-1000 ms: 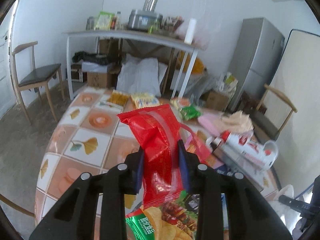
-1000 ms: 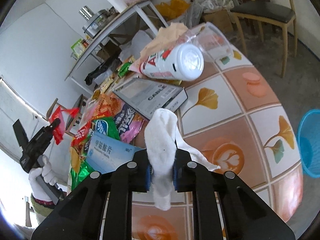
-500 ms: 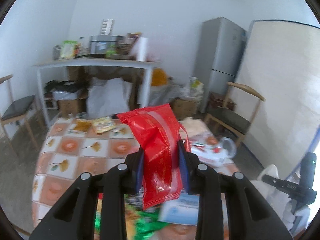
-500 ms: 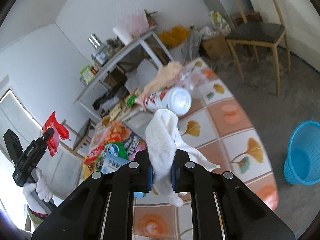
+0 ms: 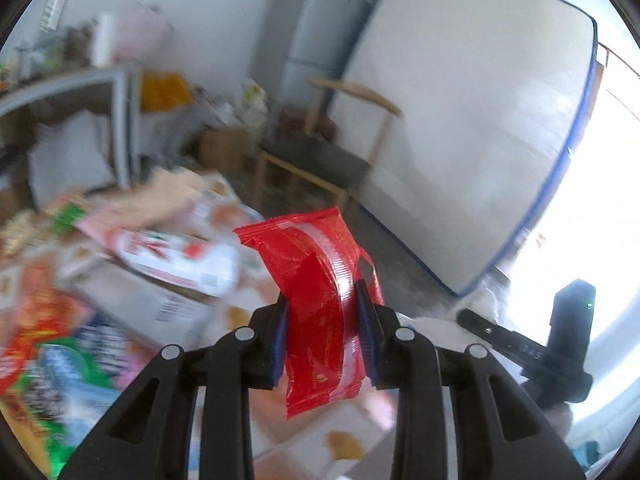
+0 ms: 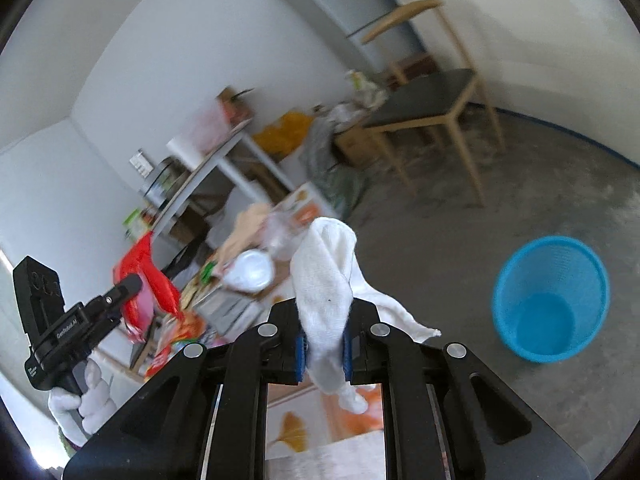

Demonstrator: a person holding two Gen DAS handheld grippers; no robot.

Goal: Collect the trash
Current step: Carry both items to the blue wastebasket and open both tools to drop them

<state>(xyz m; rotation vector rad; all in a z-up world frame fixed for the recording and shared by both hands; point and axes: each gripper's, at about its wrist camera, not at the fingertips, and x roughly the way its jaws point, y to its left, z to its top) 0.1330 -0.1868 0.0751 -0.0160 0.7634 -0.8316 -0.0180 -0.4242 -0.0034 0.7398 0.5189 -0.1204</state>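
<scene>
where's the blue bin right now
In the right wrist view the blue bin stands upright on the concrete floor at the right side of the frame, beyond the table's edge and nearer than the wooden chair.

Two grippers: left gripper [image 5: 323, 334], right gripper [image 6: 323, 346]. One red wrapper [image 5: 316, 280], one white cloth [image 6: 326, 280]. One blue basket [image 6: 520, 308], one wooden chair [image 6: 432, 96].

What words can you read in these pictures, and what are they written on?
"GenRobot.AI": white print on the side of the left gripper, seen from the right wrist camera.
Red wrapper: small gold print, too small to read.
Right gripper's body: pale letters, too blurred to read.
Boxes and packets on the table: all motion-blurred, unreadable.
White cloth and blue bin: no writing.
</scene>
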